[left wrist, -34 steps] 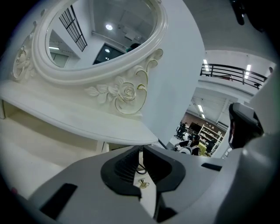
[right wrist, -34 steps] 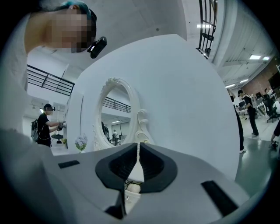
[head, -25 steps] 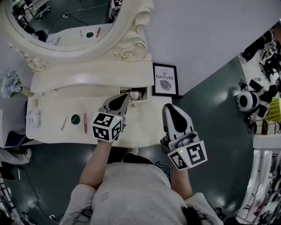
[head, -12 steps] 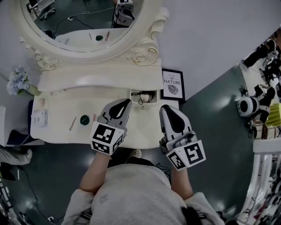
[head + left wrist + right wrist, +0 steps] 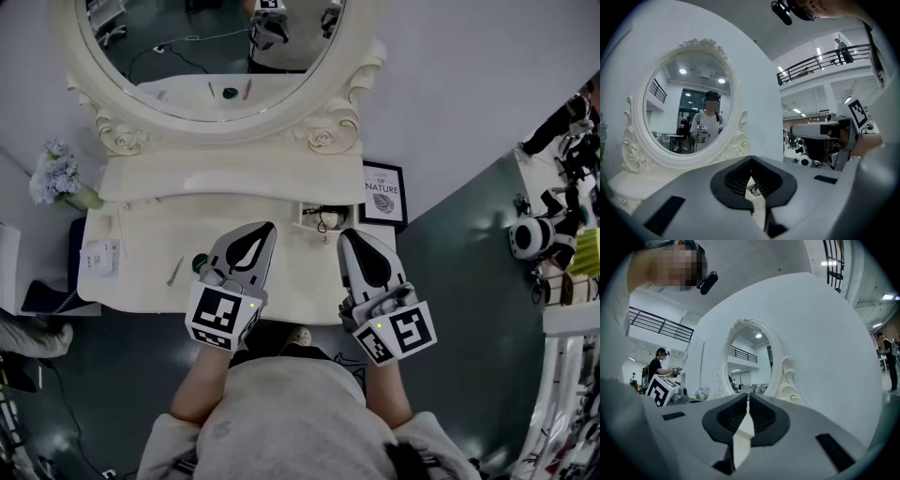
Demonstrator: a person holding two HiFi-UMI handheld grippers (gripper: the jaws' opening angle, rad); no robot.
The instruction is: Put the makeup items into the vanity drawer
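The cream vanity (image 5: 141, 239) carries a small open drawer (image 5: 320, 217) at its back right, with a pale item and something dark inside. A green round compact (image 5: 199, 262) lies on the top, half hidden by my left gripper (image 5: 266, 229), and a thin pencil-like stick (image 5: 175, 272) lies to its left. My left gripper (image 5: 751, 161) is shut and empty, to the near left of the drawer. To the near right of the drawer my right gripper (image 5: 345, 236) (image 5: 748, 397) is shut too, with nothing in it.
A big oval mirror (image 5: 216, 56) in a carved frame rises behind the top. A framed print (image 5: 382, 194) leans at the right, a small white box (image 5: 101, 255) lies at the left, and pale flowers (image 5: 56, 175) stand beyond. The dark floor starts right of the vanity.
The head view has swung, so the vanity sits lower and further right in frame. My left gripper has drawn back from the drawer mouth toward me. Both grippers stay shut.
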